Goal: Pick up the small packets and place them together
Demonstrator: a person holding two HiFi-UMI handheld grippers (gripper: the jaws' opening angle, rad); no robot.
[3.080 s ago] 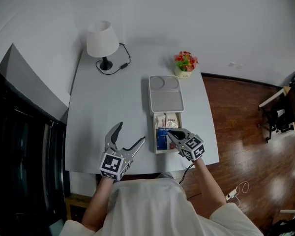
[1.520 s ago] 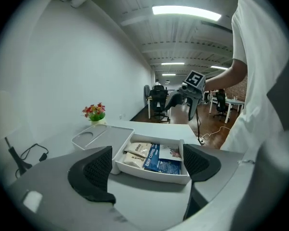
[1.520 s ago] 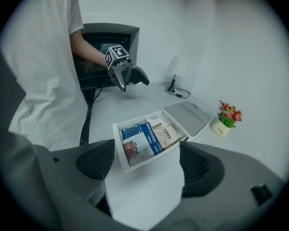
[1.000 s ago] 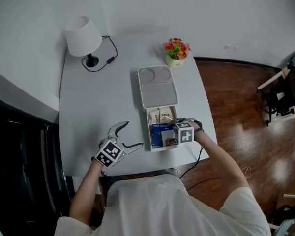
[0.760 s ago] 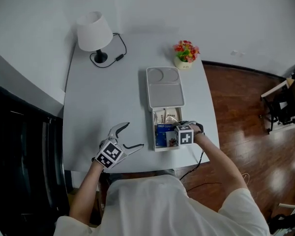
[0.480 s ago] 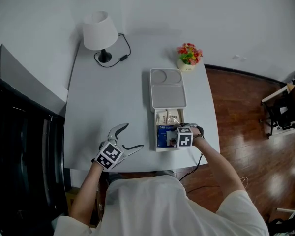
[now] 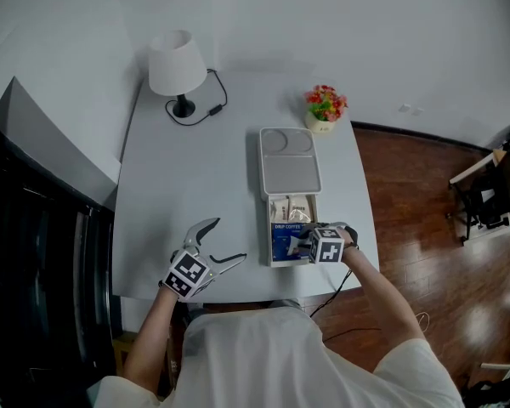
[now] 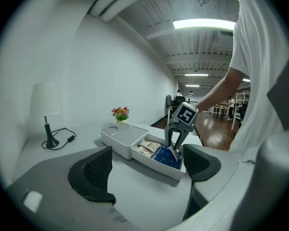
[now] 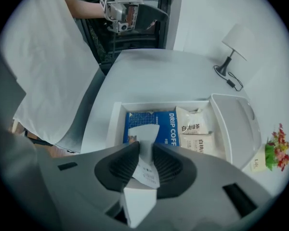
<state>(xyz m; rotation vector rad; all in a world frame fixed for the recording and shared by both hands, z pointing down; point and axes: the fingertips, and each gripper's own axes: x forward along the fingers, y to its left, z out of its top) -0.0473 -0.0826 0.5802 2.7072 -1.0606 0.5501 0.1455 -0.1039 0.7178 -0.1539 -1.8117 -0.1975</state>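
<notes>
An open white box (image 7: 269, 228) near the table's front edge holds a blue drip-coffee packet (image 9: 156, 121) and two beige tea packets (image 9: 196, 124). My right gripper (image 7: 304, 243) points steeply down over the blue packet. Its jaws have just been closing and are now shut on a small white packet (image 9: 145, 150) that stands up between the pads. My left gripper (image 7: 225, 243) hovers open and empty over bare table left of the box. In the left gripper view the right gripper (image 8: 176, 146) dips into the box (image 8: 154, 161).
The box's lid (image 7: 289, 161) lies open beyond the packets. A white lamp (image 7: 177, 65) with its cord stands at the far left, and a small flower pot (image 7: 325, 107) sits behind the lid. The table's front edge is close under both hands.
My right gripper's jaws have closed on the white packet over the box. The left gripper has drifted only slightly and stays open.
</notes>
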